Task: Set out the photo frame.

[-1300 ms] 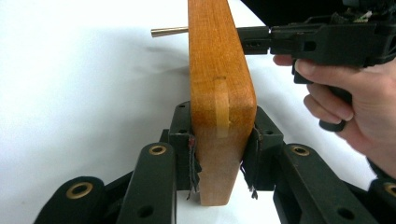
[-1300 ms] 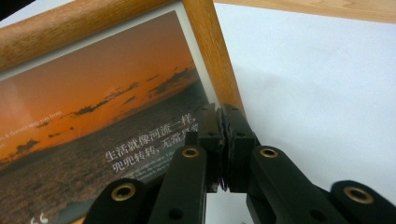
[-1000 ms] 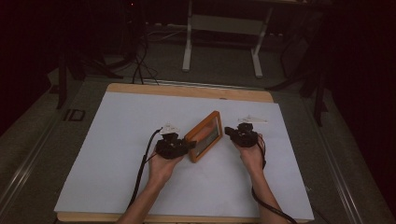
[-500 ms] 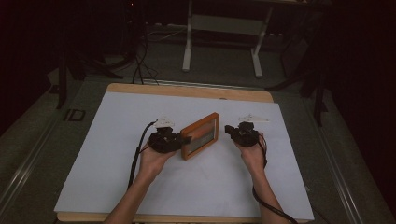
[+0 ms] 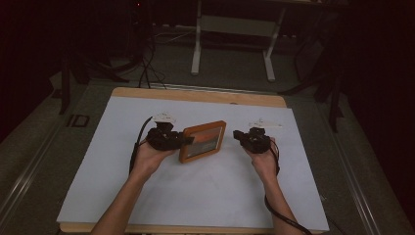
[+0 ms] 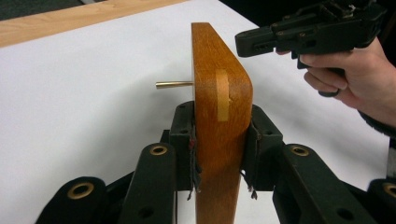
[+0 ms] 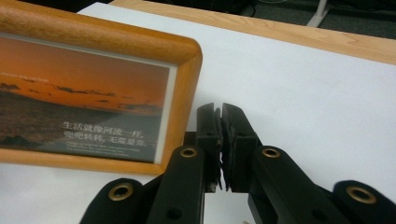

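The left gripper (image 5: 182, 140) is clenched on the wooden picture frame (image 5: 203, 141), its two pads pressing the frame's front and back faces at one side edge, as the left gripper view shows: the frame (image 6: 219, 121) stands edge-on between the jaws, with a thin brass peg (image 6: 173, 84) sticking out of its back. In the high view the frame stands up on edge, tilted, above the white sheet (image 5: 205, 196) that covers the counter (image 5: 195, 94), between the two hands. The right gripper (image 5: 238, 133) holds nothing; in the right gripper view its jaws are closed together (image 7: 221, 140) with only a hairline between the pads, just beside the frame's right edge (image 7: 187, 93) and not touching it. The frame's sunset picture (image 7: 79, 107) faces this gripper.
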